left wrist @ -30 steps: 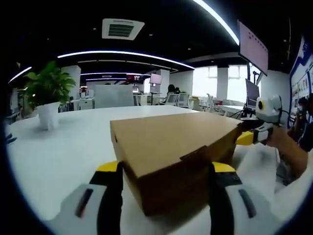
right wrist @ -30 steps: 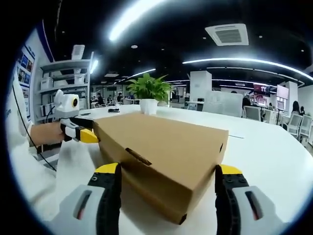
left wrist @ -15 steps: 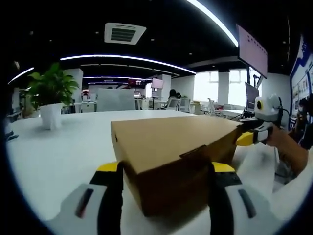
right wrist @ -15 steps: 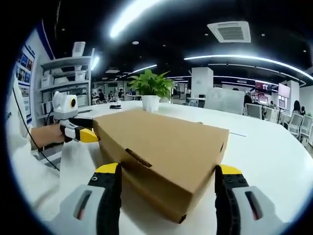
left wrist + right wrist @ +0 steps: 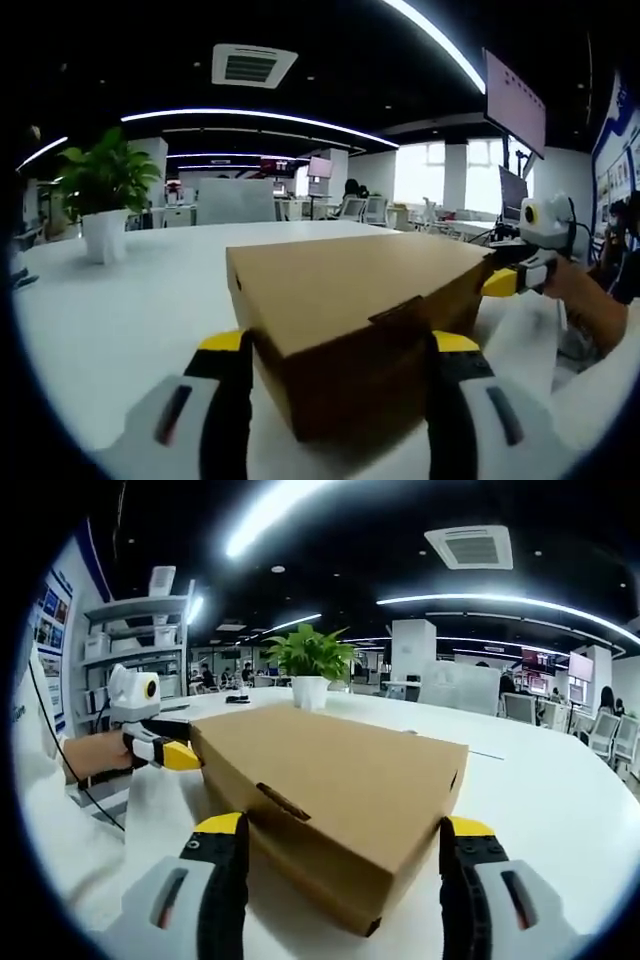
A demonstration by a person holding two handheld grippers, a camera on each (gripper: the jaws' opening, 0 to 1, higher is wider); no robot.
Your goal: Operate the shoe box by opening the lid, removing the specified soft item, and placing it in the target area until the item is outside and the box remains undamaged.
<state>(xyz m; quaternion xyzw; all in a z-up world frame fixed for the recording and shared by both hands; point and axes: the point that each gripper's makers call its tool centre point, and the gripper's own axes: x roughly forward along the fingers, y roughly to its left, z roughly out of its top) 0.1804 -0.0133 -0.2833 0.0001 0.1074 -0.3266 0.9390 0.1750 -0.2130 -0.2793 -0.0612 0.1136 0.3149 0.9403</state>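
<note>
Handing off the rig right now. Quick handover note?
Left gripper: open, jaws straddling one end of the shoe box, not clamped.
Right gripper: open, jaws straddling the opposite end.
Box sits on the white table, lid shut and intact.
Done: both grippers in position at the box.
Left: open the lid, take out the soft item (hidden inside), place it in the target area.

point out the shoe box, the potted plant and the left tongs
shoe box [image 5: 340, 290], left gripper view, on its closed lid
potted plant [image 5: 308, 658], right gripper view, on the leaves
left tongs [image 5: 335, 375], left gripper view, midway between its two tips, which sit either side of the box end
</note>
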